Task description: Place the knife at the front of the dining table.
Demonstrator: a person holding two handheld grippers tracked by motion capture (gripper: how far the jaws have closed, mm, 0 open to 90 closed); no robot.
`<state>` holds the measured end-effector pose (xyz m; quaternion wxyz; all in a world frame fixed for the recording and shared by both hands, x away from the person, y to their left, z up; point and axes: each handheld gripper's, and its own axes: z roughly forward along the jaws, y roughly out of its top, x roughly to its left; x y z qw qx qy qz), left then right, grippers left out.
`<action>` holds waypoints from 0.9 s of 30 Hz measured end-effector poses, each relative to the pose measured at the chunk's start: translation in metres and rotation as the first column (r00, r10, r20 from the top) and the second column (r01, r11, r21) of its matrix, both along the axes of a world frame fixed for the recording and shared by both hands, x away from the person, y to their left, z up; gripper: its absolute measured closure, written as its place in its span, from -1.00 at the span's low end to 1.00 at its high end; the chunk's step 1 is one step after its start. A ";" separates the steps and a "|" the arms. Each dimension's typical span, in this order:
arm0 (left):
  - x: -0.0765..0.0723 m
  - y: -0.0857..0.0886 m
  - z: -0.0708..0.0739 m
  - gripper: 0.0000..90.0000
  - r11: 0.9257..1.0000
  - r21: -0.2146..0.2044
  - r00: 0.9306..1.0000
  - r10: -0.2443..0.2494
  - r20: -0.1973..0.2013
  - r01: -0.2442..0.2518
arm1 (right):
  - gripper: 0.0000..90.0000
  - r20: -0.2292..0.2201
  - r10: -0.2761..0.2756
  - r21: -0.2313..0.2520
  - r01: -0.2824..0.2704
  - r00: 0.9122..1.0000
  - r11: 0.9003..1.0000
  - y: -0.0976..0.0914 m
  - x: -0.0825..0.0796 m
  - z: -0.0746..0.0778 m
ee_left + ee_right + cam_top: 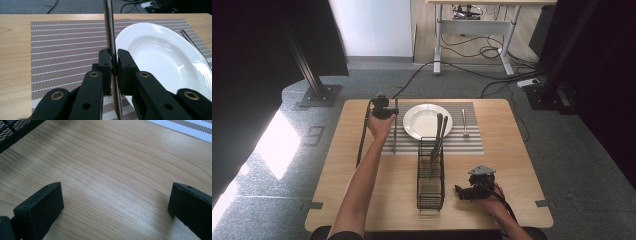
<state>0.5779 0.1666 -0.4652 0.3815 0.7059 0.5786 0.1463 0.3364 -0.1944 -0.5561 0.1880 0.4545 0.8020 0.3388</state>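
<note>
Your left claw (113, 62) is clamped tight on a thin metal utensil (109, 30), gripping it part-way along a flat, smooth handle that runs out past the pads at both ends; which kind of utensil it is cannot be told from here. It hangs over the left part of the striped placemat (62, 50), just beside the white plate (160, 57). The likely trouble starts at that grip: polished steel between two narrow pads can pivot or slide, so a quick tilt of your wrist may let the piece swing and knock the plate's rim, or drop askew across the mat. Lower it too near the plate and the end could ride up on the glossy, ridged rim instead of lying flat. The mat is woven, with brown bands and pale lines, and looks grippy enough to stop a skid. Further out, another utensil (465, 122) lies on the mat right of the plate, and a black wire caddy (430, 175) holding dark-handled pieces stands nearer you on the pale wood table (337, 175). Your right claw (116, 205) rests wide open and empty over bare wood, beside the caddy.
</note>
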 end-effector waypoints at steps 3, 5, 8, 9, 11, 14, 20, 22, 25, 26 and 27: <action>0.002 -0.005 -0.001 0.84 1.000 0.021 1.000 0.003 -0.012 -0.002 | -1.00 0.000 0.000 0.000 0.000 1.000 1.000 0.000 0.000 0.000; 0.003 -0.007 -0.001 0.84 1.000 0.025 1.000 0.001 -0.016 -0.001 | -1.00 0.000 0.000 0.000 0.000 1.000 1.000 0.000 0.000 0.000; 0.006 -0.009 -0.004 0.84 0.999 0.035 1.000 0.004 -0.029 -0.003 | -1.00 0.000 0.000 0.000 0.000 1.000 1.000 0.000 0.000 0.000; 0.007 -0.010 -0.005 0.84 0.999 0.037 0.999 0.009 -0.033 -0.008 | -1.00 0.000 0.000 0.000 0.000 1.000 1.000 0.000 0.000 0.000; 0.008 -0.009 -0.006 0.85 0.999 0.038 0.999 0.015 -0.042 -0.013 | -1.00 0.000 0.001 0.000 -0.001 1.000 1.000 0.000 0.000 0.000; 0.012 -0.012 -0.011 0.87 0.994 0.104 0.999 0.029 -0.044 -0.025 | -1.00 0.000 0.002 0.001 -0.002 1.000 1.000 0.000 0.000 0.000; 0.019 -0.006 -0.030 0.88 0.996 0.071 0.992 0.061 -0.110 -0.053 | -1.00 0.000 0.003 0.001 -0.003 1.000 1.000 0.000 0.001 0.000; 0.021 -0.005 -0.035 0.88 0.996 0.072 0.990 0.062 -0.125 -0.053 | -1.00 0.000 0.003 0.001 -0.003 1.000 1.000 0.000 0.001 0.000; 0.023 -0.004 -0.040 0.88 0.996 0.075 0.988 0.066 -0.142 -0.056 | -1.00 0.000 0.003 0.001 -0.003 1.000 1.000 0.000 0.001 0.000; 0.024 -0.003 -0.043 0.88 0.995 0.077 0.986 0.068 -0.151 -0.057 | -1.00 0.000 0.003 0.001 -0.003 1.000 1.000 0.000 0.001 0.000; 0.024 -0.003 -0.045 0.88 0.995 0.076 0.985 0.071 -0.156 -0.060 | -1.00 0.000 0.003 0.001 -0.003 1.000 1.000 0.000 0.001 0.000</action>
